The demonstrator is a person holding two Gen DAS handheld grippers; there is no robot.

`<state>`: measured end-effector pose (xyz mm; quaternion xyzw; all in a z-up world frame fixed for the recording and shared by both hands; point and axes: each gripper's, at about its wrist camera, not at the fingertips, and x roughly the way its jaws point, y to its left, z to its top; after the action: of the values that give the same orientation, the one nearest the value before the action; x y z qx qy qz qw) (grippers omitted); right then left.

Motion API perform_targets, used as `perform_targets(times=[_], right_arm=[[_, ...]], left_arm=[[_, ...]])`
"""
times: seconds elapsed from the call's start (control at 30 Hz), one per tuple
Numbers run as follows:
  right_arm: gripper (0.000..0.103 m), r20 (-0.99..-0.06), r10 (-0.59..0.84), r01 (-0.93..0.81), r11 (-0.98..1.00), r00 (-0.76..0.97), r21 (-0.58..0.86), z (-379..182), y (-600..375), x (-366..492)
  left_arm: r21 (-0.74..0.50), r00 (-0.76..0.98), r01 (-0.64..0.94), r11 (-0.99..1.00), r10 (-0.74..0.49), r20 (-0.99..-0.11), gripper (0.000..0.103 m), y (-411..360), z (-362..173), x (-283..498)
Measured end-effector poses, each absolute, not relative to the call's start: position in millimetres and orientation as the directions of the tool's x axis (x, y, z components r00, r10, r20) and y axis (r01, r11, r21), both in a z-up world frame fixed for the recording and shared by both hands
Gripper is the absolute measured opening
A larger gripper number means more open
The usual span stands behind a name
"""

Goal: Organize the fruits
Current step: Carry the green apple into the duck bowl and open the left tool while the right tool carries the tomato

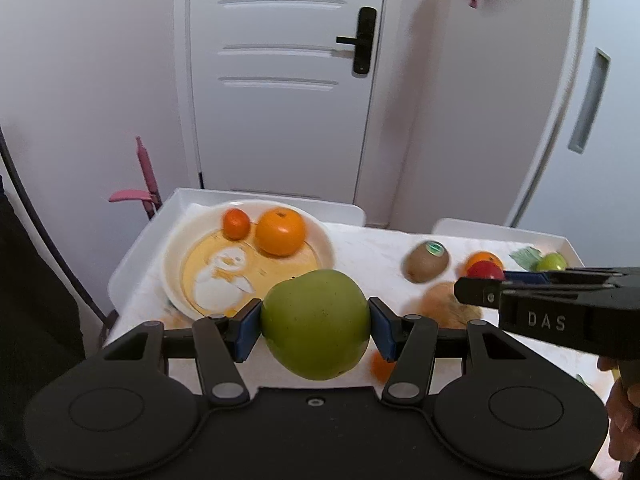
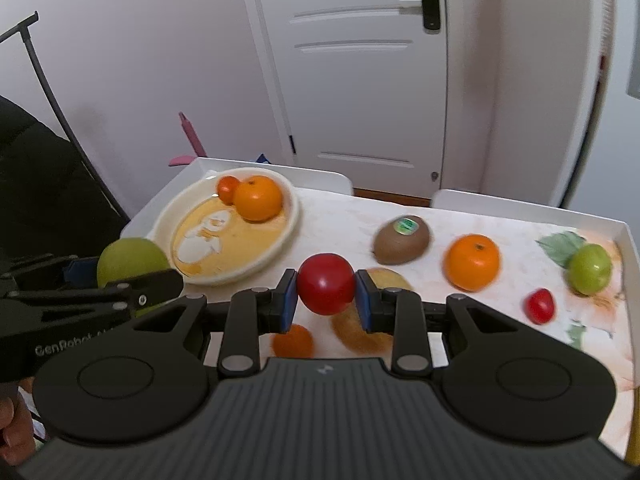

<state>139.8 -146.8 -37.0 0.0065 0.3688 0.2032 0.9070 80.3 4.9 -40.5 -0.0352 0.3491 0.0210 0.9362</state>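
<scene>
The white plate [image 2: 160, 220] is sitting at the far left of the tray [image 2: 624, 232], carrying a small mandarin [image 2: 227, 189] touching a larger orange [image 2: 258, 198] along its far rim.

Left gripper [image 1: 316, 324] is clamping a large green apple [image 1: 316, 324] between its blue pads [image 1: 248, 330], one pad pressing each side, and is holding the fruit off the tray surface just in front of the plate's near edge. In the right wrist view the same gripper is coming in from the left edge, with the apple showing beside the plate.

Right gripper [image 2: 326, 290] is gripping a red apple [image 2: 326, 289], its fingers closed against both sides. The fruit is hanging above the middle of the tray. Beneath it a brownish fruit [image 2: 360, 328] and a small orange fruit [image 2: 293, 342] are lying on the tray, both partly hidden by the fingers.

Continuing right: a kiwi [image 2: 402, 240] with a green sticker is lying past the centre, a second orange [image 2: 473, 262] is sitting near it, then a small red fruit [image 2: 540, 306], and a small green fruit [image 2: 590, 269] is resting near the right wall, next to a printed leaf pattern.

A white door [image 1: 280, 80] is standing behind the tray.
</scene>
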Motion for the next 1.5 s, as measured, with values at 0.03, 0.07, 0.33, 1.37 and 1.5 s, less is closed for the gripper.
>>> perform_targets(times=[0.03, 0.07, 0.33, 1.37, 1.5], right_arm=[[0.045, -0.667, 0.374, -0.364, 0.917, 0.644, 0.163, -36, -141, 142], [0.045, -0.669, 0.373, -0.363, 0.917, 0.643, 0.163, -35, -135, 145], [0.045, -0.684, 0.354, -0.339, 0.926, 0.637, 0.163, -34, -87, 174], [0.045, -0.754, 0.217, -0.188, 0.974, 0.62, 0.125, -77, -26, 236], [0.045, -0.754, 0.211, -0.192, 0.975, 0.623, 0.114, -74, -27, 236]], left_arm=[[-0.051, 0.756, -0.064, 0.997, 0.015, -0.655, 0.06, 12, -39, 84], [-0.05, 0.756, -0.063, 0.997, 0.015, -0.655, 0.06, 18, -38, 88], [-0.045, 0.745, -0.048, 0.998, 0.006, -0.668, 0.06, 66, -38, 126], [0.016, 0.641, 0.105, 0.994, -0.055, -0.765, 0.06, 122, -116, 235], [0.012, 0.632, 0.102, 0.995, -0.055, -0.773, 0.061, 122, -118, 236]])
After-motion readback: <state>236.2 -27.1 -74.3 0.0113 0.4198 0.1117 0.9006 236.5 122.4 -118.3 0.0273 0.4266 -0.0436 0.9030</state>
